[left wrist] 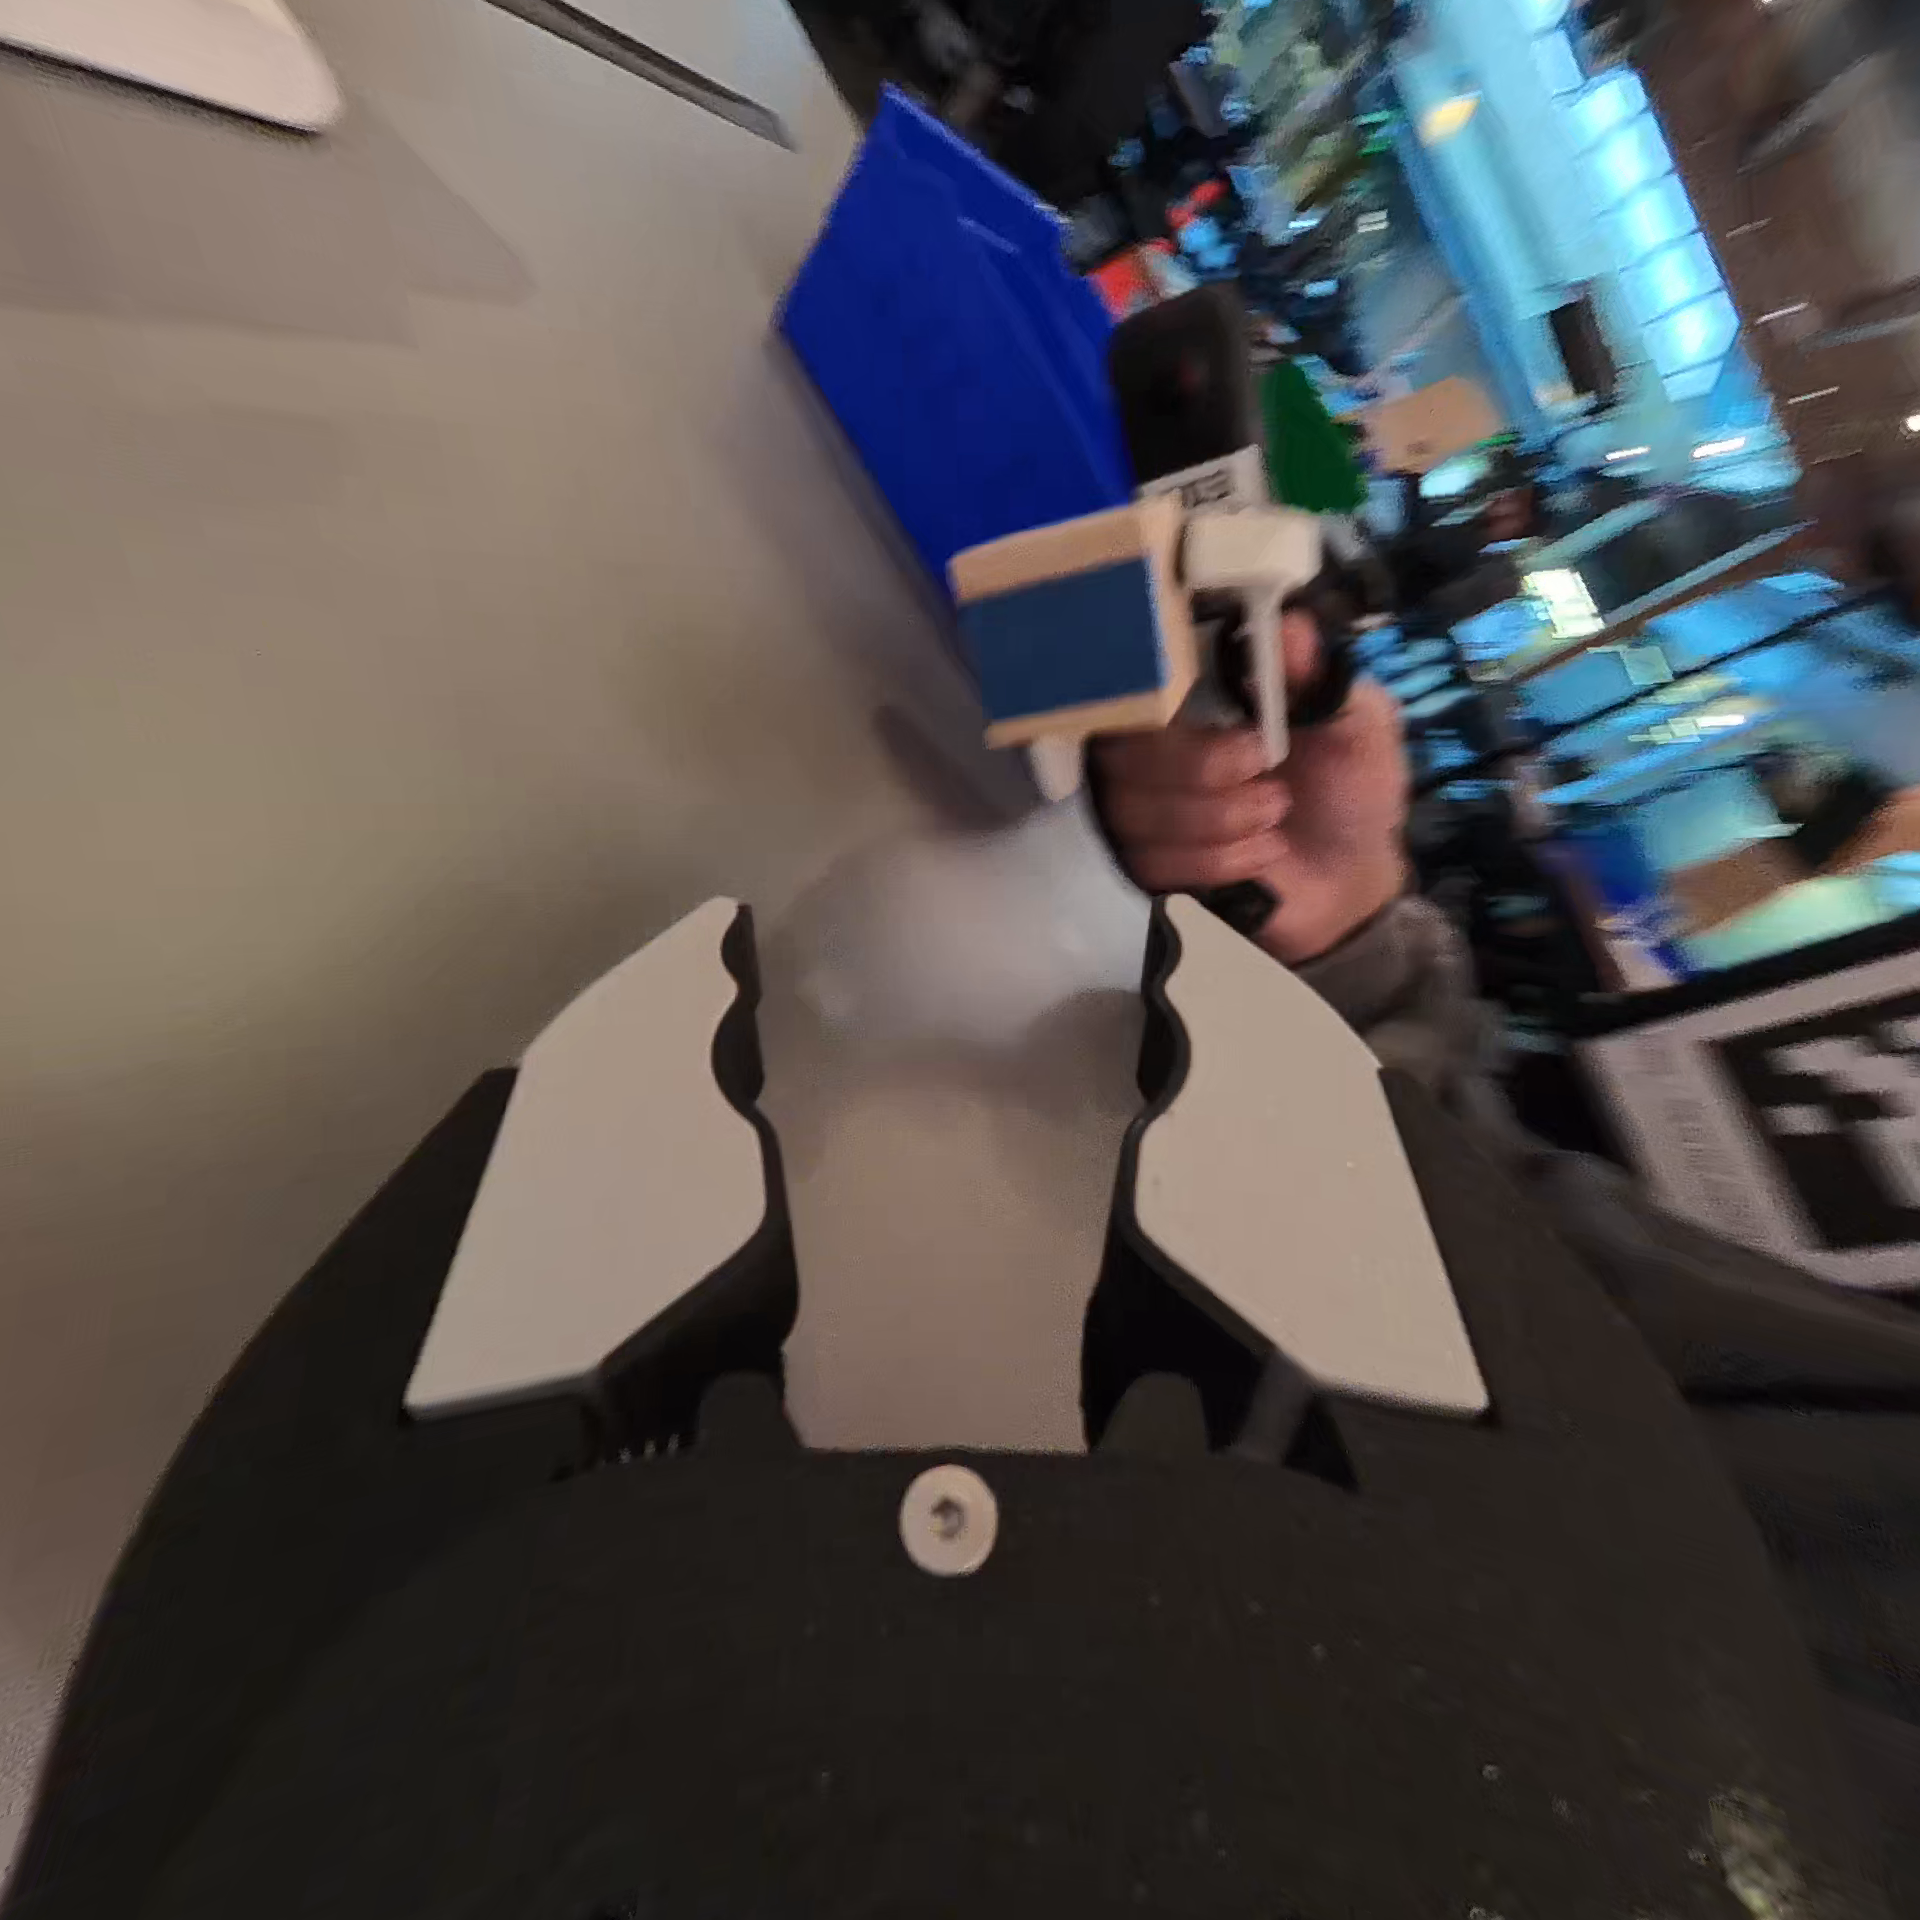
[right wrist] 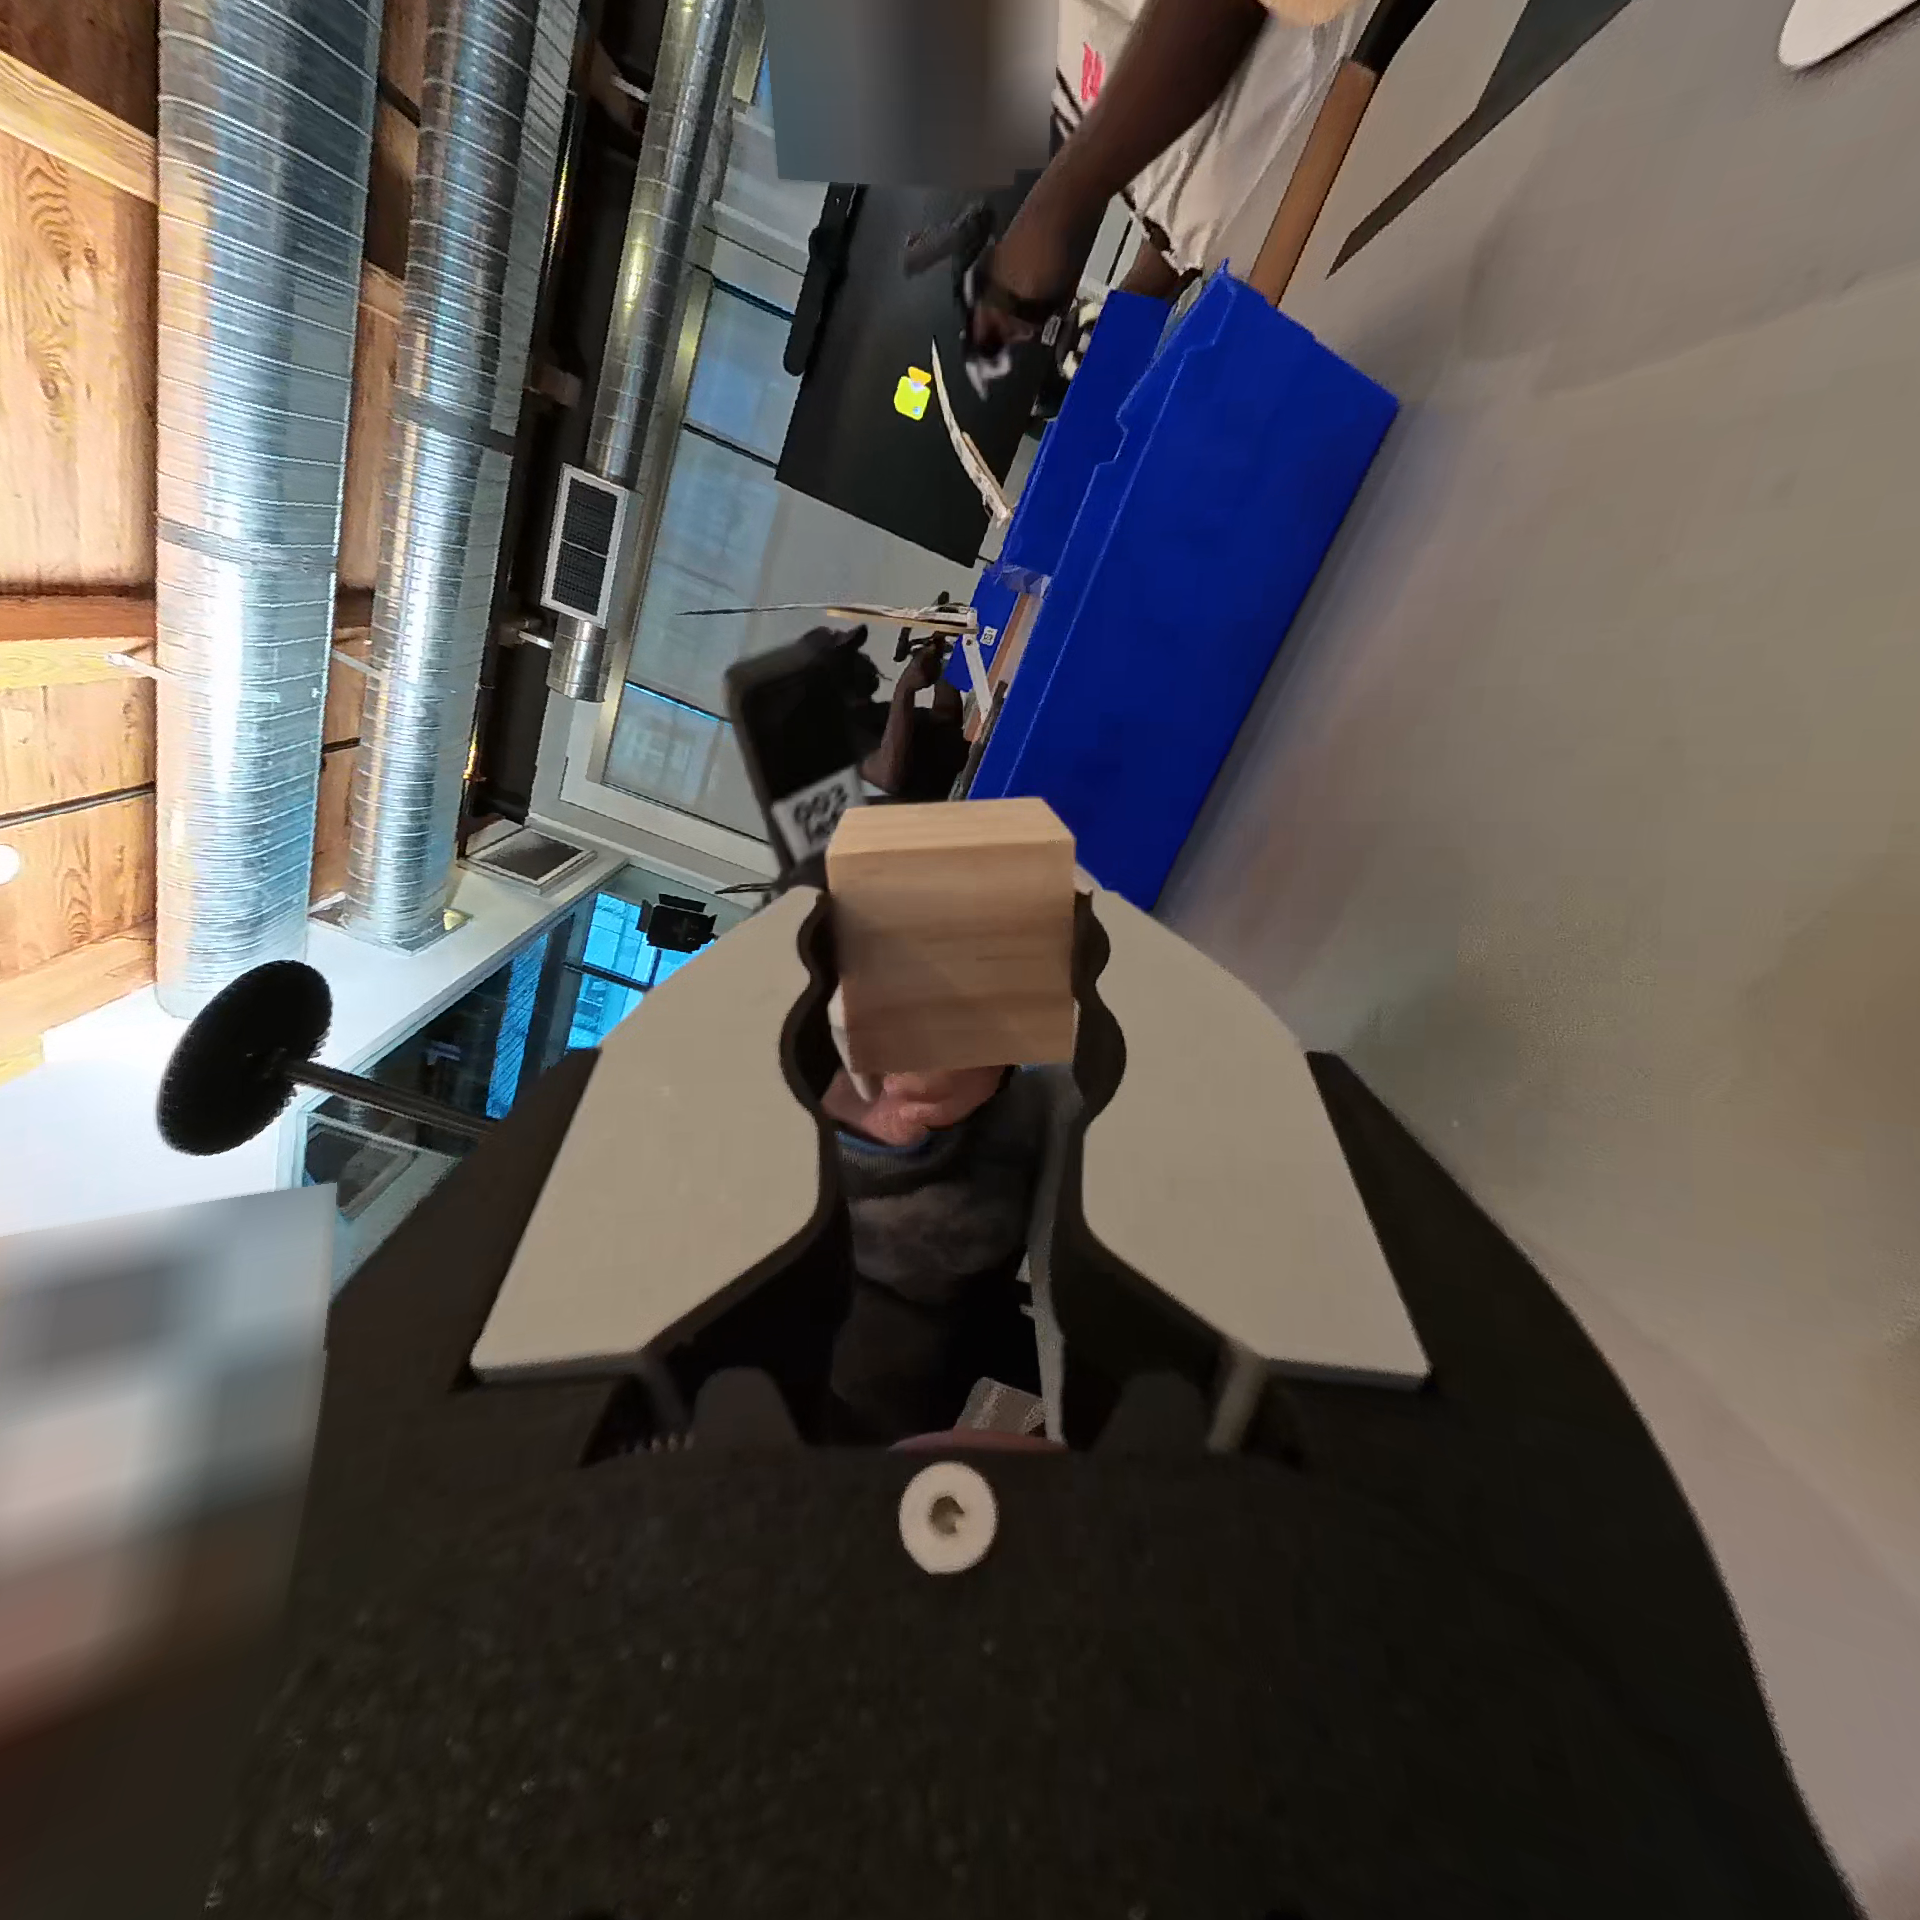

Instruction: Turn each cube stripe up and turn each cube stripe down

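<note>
Item in hand: your right gripper (right wrist: pixel 951 977) pinches the wooden cube (right wrist: pixel 951 935) clear above the table (left wrist: pixel 312 623), its blue stripe (left wrist: pixel 1060 639) facing sideways, presumably mid-turn, while your left gripper (left wrist: pixel 951 997) waits spread and empty near the blue bin (left wrist: pixel 935 364).

left gripper (left wrist: pixel 951 925) fingers spread, empty; right gripper (right wrist: pixel 951 935) fingers clamped, raised

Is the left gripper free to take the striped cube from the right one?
Probably yes: the left gripper is open and empty, and the cube, clamped in the right gripper, hangs in clear air ahead.
</note>
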Motion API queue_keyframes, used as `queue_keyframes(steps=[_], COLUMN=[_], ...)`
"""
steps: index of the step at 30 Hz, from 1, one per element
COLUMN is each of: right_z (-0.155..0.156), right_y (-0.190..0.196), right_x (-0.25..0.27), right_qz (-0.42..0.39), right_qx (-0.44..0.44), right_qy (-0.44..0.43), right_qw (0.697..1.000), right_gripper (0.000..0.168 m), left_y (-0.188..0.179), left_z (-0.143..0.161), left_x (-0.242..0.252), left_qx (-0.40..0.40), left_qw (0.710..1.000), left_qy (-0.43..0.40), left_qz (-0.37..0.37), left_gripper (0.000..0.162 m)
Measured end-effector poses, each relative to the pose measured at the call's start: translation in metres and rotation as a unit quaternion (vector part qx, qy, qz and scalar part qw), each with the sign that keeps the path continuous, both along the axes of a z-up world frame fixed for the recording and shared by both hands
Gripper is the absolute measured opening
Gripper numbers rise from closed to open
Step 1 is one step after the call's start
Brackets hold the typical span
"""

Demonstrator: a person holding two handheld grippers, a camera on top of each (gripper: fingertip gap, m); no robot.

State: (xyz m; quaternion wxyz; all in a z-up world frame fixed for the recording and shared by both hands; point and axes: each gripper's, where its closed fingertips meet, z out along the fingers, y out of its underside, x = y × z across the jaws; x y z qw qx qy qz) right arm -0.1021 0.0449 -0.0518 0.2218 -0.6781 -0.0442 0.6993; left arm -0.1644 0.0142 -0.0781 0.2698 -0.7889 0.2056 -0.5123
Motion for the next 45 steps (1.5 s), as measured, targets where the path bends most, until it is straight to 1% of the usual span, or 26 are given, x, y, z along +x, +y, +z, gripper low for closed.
queue_keyframes(steps=[3, 6, 8, 10, 12, 13, 14, 15, 17, 18, 19, 20, 22, 24, 25, 27, 29, 34, 36, 37, 38, 40, 41, 43, 44, 45], right_z=[0.008, 0.028, 0.049, 0.067, 0.079, 0.08, 0.075, 0.063, 0.029, 0.012, -0.007, -0.024, -0.051, -0.074, -0.086, -0.102, -0.112, -0.114, -0.103, -0.089, -0.068, -0.013, 0.016, 0.07, 0.088, 0.099], right_y=[0.0, -0.006, -0.009, -0.012, -0.013, -0.012, -0.008, -0.004, 0.004, 0.008, 0.009, 0.011, 0.017, 0.025, 0.028, 0.037, 0.041, 0.048, 0.05, 0.049, 0.049, 0.045, 0.041, 0.026, 0.016, 0.004], right_x=[0.012, 0.027, 0.044, 0.069, 0.103, 0.125, 0.152, 0.181, 0.244, 0.273, 0.296, 0.311, 0.326, 0.338, 0.34, 0.34, 0.342, 0.348, 0.351, 0.349, 0.346, 0.325, 0.307, 0.253, 0.222, 0.19], right_qz=[-0.015, -0.036, -0.059, -0.09, -0.13, -0.158, -0.191, -0.224, -0.275, -0.299, -0.31, -0.308, -0.303, -0.293, -0.284, -0.265, -0.253, -0.257, -0.271, -0.282, -0.301, -0.343, -0.358, -0.366, -0.358, -0.344], right_qx=[0.02, 0.067, 0.104, 0.141, 0.167, 0.174, 0.173, 0.161, 0.108, 0.078, 0.043, 0.014, -0.021, -0.046, -0.061, -0.076, -0.089, -0.095, -0.073, -0.054, -0.026, 0.052, 0.101, 0.225, 0.279, 0.323], right_qy=[-0.012, -0.044, -0.068, -0.109, -0.165, -0.205, -0.26, -0.328, -0.462, -0.513, -0.551, -0.576, -0.603, -0.639, -0.649, -0.66, -0.676, -0.688, -0.69, -0.684, -0.671, -0.617, -0.575, -0.462, -0.407, -0.356], right_qw=[1.0, 0.996, 0.991, 0.98, 0.963, 0.95, 0.931, 0.903, 0.836, 0.801, 0.774, 0.757, 0.737, 0.71, 0.703, 0.699, 0.686, 0.672, 0.668, 0.671, 0.677, 0.706, 0.729, 0.776, 0.792, 0.806], right_gripper=[0.043, 0.043, 0.043, 0.043, 0.043, 0.043, 0.043, 0.043, 0.044, 0.044, 0.044, 0.044, 0.044, 0.044, 0.044, 0.044, 0.044, 0.045, 0.059, 0.06, 0.06, 0.056, 0.054, 0.054, 0.054, 0.055], left_y=[-0.013, -0.021, -0.023, -0.027, -0.034, -0.036, -0.037, -0.037, -0.037, -0.037, -0.037, -0.038, -0.04, -0.042, -0.042, -0.043, -0.043, -0.044, -0.043, -0.043, -0.042, -0.04, -0.04, -0.039, -0.038, -0.039], left_z=[-0.022, -0.035, -0.037, -0.031, -0.028, -0.028, -0.029, -0.03, -0.035, -0.037, -0.04, -0.043, -0.05, -0.054, -0.055, -0.057, -0.058, -0.062, -0.064, -0.063, -0.064, -0.064, -0.064, -0.064, -0.064, -0.063], left_x=[-0.022, -0.036, -0.039, -0.033, -0.026, -0.024, -0.023, -0.023, -0.022, -0.022, -0.021, -0.02, -0.018, -0.016, -0.015, -0.015, -0.015, -0.014, -0.015, -0.014, -0.014, -0.015, -0.016, -0.017, -0.019, -0.02], left_qx=[0.11, 0.213, 0.256, 0.269, 0.259, 0.252, 0.246, 0.24, 0.227, 0.219, 0.211, 0.205, 0.187, 0.175, 0.173, 0.173, 0.175, 0.172, 0.167, 0.166, 0.165, 0.167, 0.167, 0.166, 0.165, 0.165], left_qw=[0.987, 0.953, 0.931, 0.928, 0.937, 0.941, 0.944, 0.946, 0.95, 0.952, 0.954, 0.955, 0.96, 0.962, 0.963, 0.962, 0.96, 0.96, 0.96, 0.961, 0.961, 0.961, 0.96, 0.96, 0.96, 0.961], left_qy=[0.101, 0.192, 0.237, 0.233, 0.215, 0.209, 0.204, 0.202, 0.202, 0.203, 0.204, 0.202, 0.203, 0.203, 0.203, 0.209, 0.215, 0.221, 0.222, 0.219, 0.219, 0.22, 0.22, 0.221, 0.221, 0.22], left_qz=[0.06, 0.101, 0.112, 0.106, 0.09, 0.083, 0.08, 0.079, 0.074, 0.071, 0.069, 0.066, 0.055, 0.045, 0.042, 0.038, 0.036, 0.029, 0.029, 0.029, 0.028, 0.031, 0.032, 0.036, 0.038, 0.04], left_gripper=[0.068, 0.066, 0.064, 0.064, 0.063, 0.063, 0.063, 0.063, 0.063, 0.063, 0.063, 0.063, 0.063, 0.063, 0.063, 0.063, 0.063, 0.064, 0.064, 0.064, 0.064, 0.064, 0.064, 0.064, 0.064, 0.064])
